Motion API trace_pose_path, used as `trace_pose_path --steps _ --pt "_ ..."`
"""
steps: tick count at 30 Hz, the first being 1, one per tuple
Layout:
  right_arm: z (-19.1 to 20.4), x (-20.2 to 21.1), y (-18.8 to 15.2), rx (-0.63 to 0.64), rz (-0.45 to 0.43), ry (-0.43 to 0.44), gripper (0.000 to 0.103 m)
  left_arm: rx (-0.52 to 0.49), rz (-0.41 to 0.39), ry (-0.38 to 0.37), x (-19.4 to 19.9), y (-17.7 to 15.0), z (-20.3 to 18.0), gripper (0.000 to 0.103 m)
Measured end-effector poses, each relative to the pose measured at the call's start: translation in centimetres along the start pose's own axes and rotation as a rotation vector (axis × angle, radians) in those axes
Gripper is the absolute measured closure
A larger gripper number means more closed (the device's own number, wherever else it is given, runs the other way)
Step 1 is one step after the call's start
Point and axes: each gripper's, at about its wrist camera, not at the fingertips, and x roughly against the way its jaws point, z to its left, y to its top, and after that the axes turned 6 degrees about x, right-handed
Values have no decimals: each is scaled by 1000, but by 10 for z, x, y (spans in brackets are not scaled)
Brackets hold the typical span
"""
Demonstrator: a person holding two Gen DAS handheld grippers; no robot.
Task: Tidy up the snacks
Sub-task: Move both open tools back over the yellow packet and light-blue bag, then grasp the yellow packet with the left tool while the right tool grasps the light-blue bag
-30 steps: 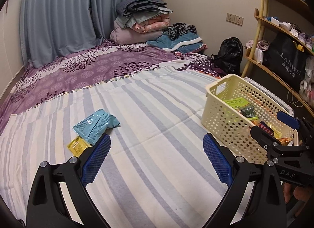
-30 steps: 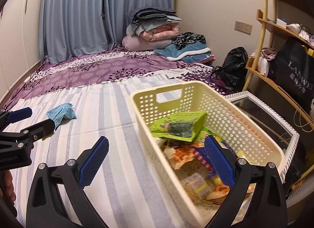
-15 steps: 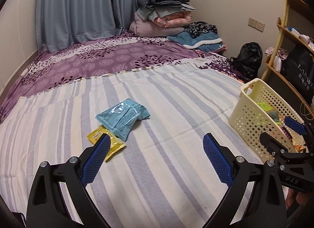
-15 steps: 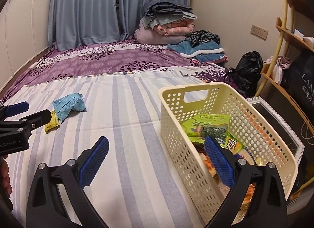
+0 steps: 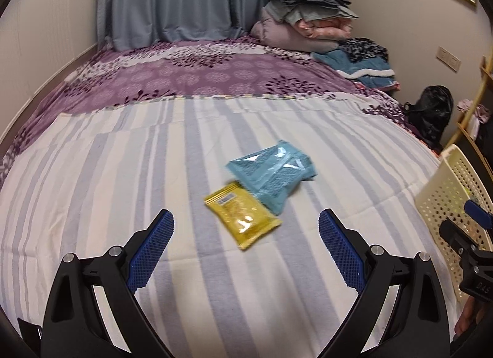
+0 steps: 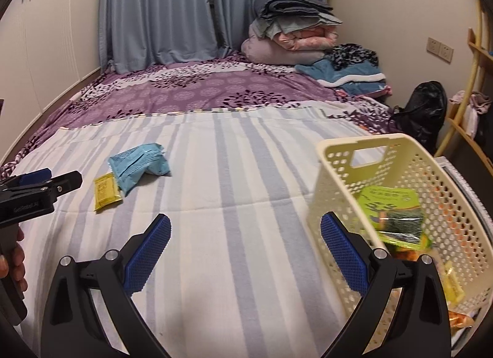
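Your left gripper [image 5: 245,234] is spread wide and empty, as is your right gripper [image 6: 245,234]. The yellow packet [image 5: 242,218] lies mid-frame, its corner tucked under the blue packet [image 5: 272,174]. Both look light, crinkly and slippery; pinch the yellow one across its free edge. The basket [image 6: 345,170] sits at right.

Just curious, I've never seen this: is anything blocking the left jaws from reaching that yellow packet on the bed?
Nothing visible does. The left gripper is open, with only bare striped bedspread between it and the yellow packet. The blue packet overlaps the yellow one's far corner, on the side away from the jaws.
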Motion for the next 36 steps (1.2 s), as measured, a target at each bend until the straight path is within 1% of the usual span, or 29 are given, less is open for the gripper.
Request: trace_pose_path --steps 2,7,14,16,18,21,23,26,28,31,32,33,36 --pt "6 -7 1 7 9 19 6 17 11 9 -7 0 9 7" --pt "21 -21 2 29 28 50 6 42 75 25 -32 -4 17 7" --pt "25 -36 -3 29 61 65 6 52 121 25 -65 -4 6 7" --pt "24 -40 -5 24 72 68 6 51 130 34 -75 -2 3 7" --pt "25 -43 -7 25 81 74 6 43 144 60 -85 -2 2 7" --pt "27 -46 -9 28 89 82 6 30 149 117 -92 -3 8 7" --pt "28 -49 -10 27 91 84 6 46 138 112 -90 -3 18 7" --pt "29 -54 -10 19 99 92 6 76 129 127 -85 -2 35 7" --pt "30 -57 -11 20 104 96 6 87 123 126 -83 -2 44 9" --pt "37 -60 -11 32 111 104 6 108 118 101 -82 -1 52 21" --pt "40 -61 -11 38 112 107 6 110 116 93 -81 0 52 28" --pt "41 -62 -10 43 113 109 6 111 114 87 -81 2 51 33" --pt "46 -64 -8 56 115 110 6 103 110 75 -83 4 48 39"
